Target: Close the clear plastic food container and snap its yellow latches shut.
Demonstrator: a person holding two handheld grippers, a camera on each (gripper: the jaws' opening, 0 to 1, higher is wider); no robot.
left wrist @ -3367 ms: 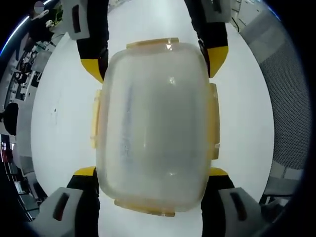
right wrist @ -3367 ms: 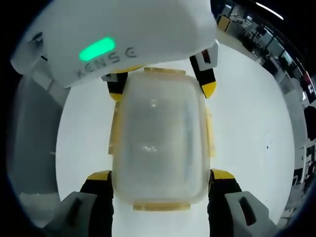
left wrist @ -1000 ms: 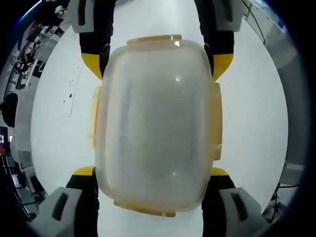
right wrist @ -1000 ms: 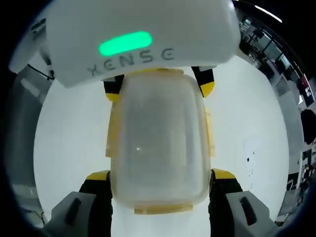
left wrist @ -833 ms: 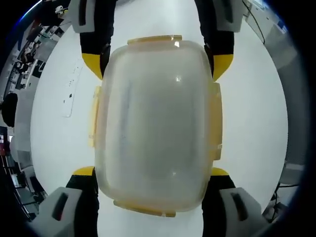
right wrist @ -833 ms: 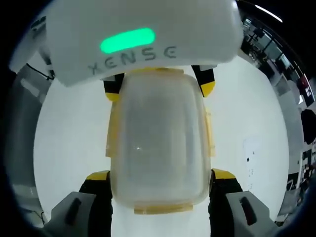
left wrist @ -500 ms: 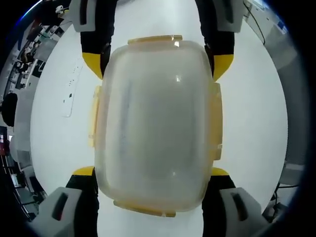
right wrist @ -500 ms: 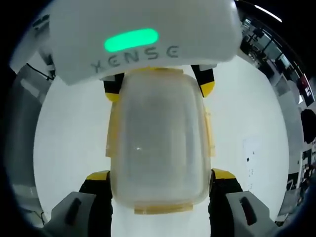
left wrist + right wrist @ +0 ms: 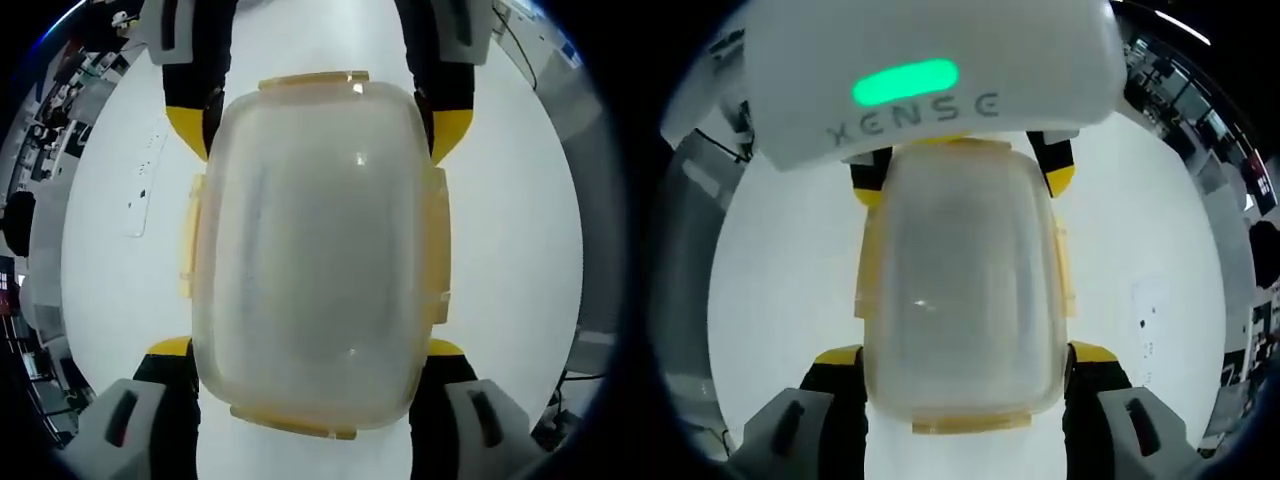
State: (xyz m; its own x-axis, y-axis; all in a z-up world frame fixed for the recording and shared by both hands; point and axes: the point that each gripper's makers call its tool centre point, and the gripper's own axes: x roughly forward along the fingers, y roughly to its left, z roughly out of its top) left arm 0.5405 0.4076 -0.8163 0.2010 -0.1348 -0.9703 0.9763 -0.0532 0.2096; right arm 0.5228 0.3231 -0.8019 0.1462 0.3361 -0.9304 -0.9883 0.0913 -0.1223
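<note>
The clear plastic container (image 9: 315,250) has its lid on and is held between both grippers above a white table (image 9: 110,290). Yellow latches show at its far end (image 9: 312,80), its near end (image 9: 290,420) and along both sides (image 9: 435,245). My left gripper (image 9: 307,348) is shut on the near end, its yellow fingertips (image 9: 170,348) pressed against the corners. My right gripper (image 9: 318,130) clamps the opposite end. In the right gripper view the same container (image 9: 960,280) sits between my right gripper (image 9: 966,355) and the left gripper (image 9: 963,178).
The left gripper's white housing with a green light (image 9: 905,80) covers the top of the right gripper view. A white tabletop (image 9: 1150,250) lies under the container. Cluttered shelves (image 9: 40,150) show at the rim.
Over the last second nothing has visibly changed. Since 3.4 s ago the background has shifted while the container keeps its place between both pairs of jaws.
</note>
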